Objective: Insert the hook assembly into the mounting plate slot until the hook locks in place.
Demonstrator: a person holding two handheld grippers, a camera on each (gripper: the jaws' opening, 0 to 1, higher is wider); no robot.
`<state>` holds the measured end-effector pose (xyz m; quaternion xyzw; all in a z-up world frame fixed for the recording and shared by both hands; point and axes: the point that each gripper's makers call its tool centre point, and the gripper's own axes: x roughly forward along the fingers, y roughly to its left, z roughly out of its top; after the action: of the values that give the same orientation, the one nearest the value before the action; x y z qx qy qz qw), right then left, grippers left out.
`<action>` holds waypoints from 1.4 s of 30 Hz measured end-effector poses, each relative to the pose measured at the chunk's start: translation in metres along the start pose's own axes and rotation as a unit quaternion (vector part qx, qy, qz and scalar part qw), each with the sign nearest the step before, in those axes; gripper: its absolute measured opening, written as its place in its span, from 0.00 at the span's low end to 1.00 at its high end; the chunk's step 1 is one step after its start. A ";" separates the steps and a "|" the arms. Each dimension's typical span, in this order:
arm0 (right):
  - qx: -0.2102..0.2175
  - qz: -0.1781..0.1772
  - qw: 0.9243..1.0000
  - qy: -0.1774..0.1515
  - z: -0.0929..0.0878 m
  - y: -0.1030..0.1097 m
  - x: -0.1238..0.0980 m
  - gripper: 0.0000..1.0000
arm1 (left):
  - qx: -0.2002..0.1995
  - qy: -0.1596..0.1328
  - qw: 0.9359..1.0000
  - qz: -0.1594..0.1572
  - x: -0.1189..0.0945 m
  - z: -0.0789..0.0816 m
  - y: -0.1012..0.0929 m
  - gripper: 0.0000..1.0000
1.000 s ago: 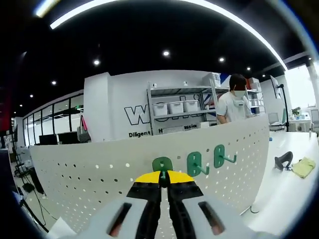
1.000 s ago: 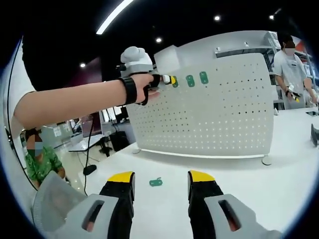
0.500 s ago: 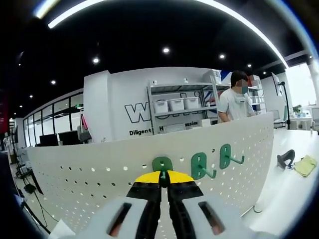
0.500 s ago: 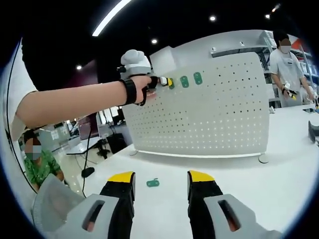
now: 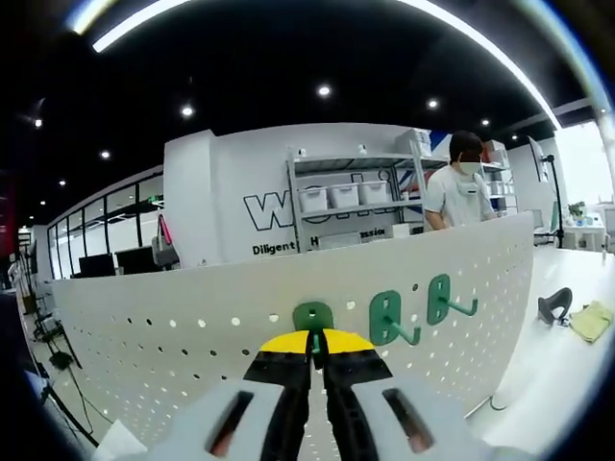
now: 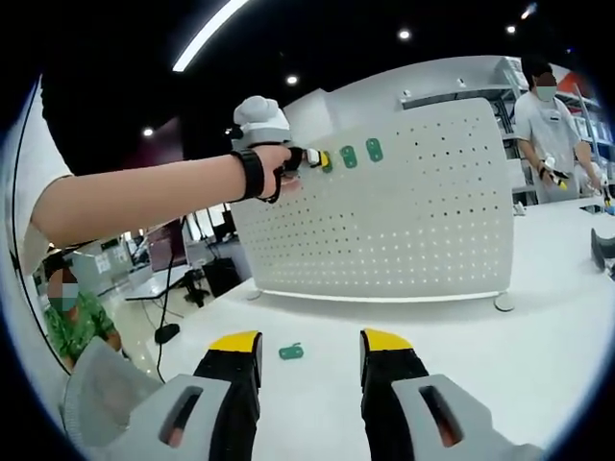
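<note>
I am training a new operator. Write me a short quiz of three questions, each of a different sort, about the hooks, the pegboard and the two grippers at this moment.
1. True or false: the right gripper is open and holds nothing.
2. How many green hooks hang on the pegboard clear of the left gripper, to its right in the left gripper view?
3. Multiple choice: the loose green hook seen in the right gripper view lies
A. on the white table
B. on the shelf
C. between the right gripper's jaws

Key
1. True.
2. Two; a third green hook sits at the left gripper's closed tips, against the pegboard.
3. A.
</note>
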<state>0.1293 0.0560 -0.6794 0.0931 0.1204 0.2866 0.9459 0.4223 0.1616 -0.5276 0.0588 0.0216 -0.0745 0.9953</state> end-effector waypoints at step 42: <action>-0.019 0.027 0.999 0.014 0.004 0.021 0.004 0.40 | -0.020 0.028 0.995 -0.094 -0.048 -0.007 -0.011 0.22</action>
<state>0.1230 0.0749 -0.6717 0.0741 0.1252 0.3151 0.9379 0.3727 0.1586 -0.5333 0.0389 0.0564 -0.1653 0.9839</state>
